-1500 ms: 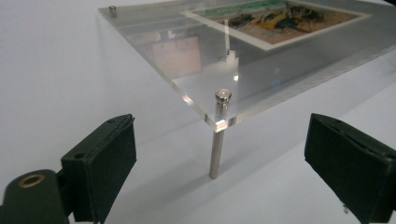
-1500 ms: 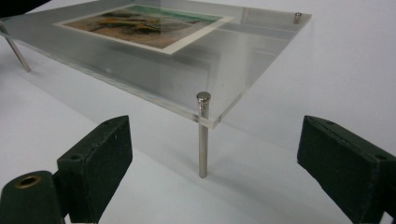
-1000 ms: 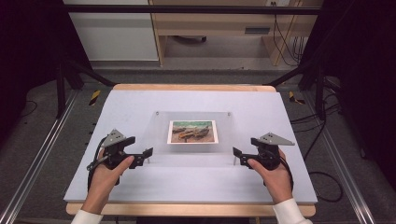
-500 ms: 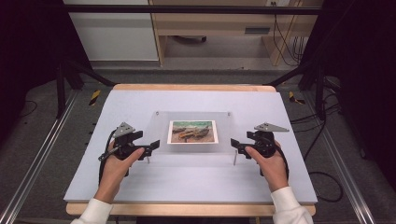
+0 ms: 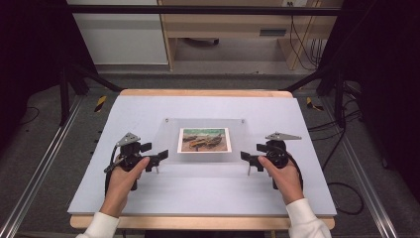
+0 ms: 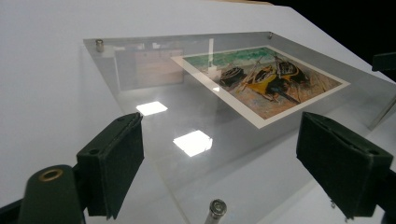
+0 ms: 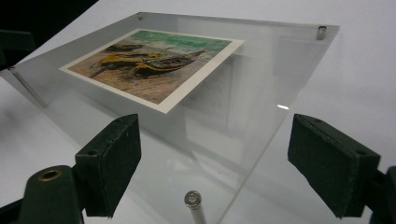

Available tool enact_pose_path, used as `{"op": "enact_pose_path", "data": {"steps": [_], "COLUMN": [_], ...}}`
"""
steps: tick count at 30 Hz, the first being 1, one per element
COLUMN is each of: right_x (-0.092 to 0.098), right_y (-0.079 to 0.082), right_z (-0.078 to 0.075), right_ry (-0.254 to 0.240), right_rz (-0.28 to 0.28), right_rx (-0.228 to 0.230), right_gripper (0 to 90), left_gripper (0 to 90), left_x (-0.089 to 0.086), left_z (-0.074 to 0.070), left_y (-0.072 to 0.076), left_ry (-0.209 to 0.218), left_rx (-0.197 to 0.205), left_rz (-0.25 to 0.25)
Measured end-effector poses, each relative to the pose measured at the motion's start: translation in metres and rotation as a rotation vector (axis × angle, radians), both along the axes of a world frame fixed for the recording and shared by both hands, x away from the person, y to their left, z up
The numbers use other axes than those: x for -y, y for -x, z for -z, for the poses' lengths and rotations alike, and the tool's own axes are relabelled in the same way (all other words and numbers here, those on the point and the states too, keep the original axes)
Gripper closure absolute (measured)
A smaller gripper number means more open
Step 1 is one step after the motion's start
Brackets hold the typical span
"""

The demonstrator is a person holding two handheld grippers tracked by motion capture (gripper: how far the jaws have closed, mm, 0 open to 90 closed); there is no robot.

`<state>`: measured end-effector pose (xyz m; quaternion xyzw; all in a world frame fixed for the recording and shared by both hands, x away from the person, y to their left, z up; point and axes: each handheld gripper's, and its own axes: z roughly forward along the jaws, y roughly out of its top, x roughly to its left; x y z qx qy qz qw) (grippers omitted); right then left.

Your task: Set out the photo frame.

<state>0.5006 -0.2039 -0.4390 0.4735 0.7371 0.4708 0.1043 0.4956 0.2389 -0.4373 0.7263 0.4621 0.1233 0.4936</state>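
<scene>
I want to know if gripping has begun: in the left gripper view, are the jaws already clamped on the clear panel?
No, the left gripper has both pads standing apart on either side of the clear panel, touching nothing.

I count one acrylic frame holding one print, four standoff pins, and my two grippers.

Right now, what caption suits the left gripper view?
Open left gripper poised at the near corner of a clear acrylic frame holding a boat picture.
</scene>
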Motion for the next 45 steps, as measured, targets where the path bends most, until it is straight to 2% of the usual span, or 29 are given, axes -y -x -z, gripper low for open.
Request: {"op": "enact_pose_path", "data": {"steps": [4,11,15,19,24,34,45], "right_x": [-0.001,-0.003,-0.005,-0.005,-0.005,-0.005,-0.004], "right_y": [0.000,0.000,-0.001,-0.001,-0.001,-0.001,-0.001], "right_z": [0.002,0.006,0.008,0.009,0.010,0.012,0.015], "right_ry": [-0.006,-0.003,0.002,0.005,-0.001,-0.029,-0.075], "right_rz": [-0.010,-0.022,-0.025,-0.030,-0.029,-0.026,-0.009], "right_rx": [-0.019,-0.033,-0.041,-0.045,-0.049,-0.064,-0.115], "right_gripper": [17.1,16.8,16.8,16.9,17.1,16.7,16.1], "left_gripper": [14.1,14.1,16.5,17.8,19.5,20.0,19.9], "left_x": [0.002,0.003,0.003,0.004,0.005,0.003,0.003], "left_z": [0.001,0.003,0.005,0.009,0.011,0.013,0.013], "left_y": [0.000,-0.002,-0.002,-0.003,-0.003,-0.003,-0.004], "left_ry": [0.018,0.016,-0.002,-0.029,-0.039,-0.021,-0.014], "left_rx": [-0.034,-0.049,-0.050,-0.068,-0.068,-0.085,-0.093], "left_rz": [0.010,0.005,-0.009,-0.009,-0.014,-0.018,-0.021]}}
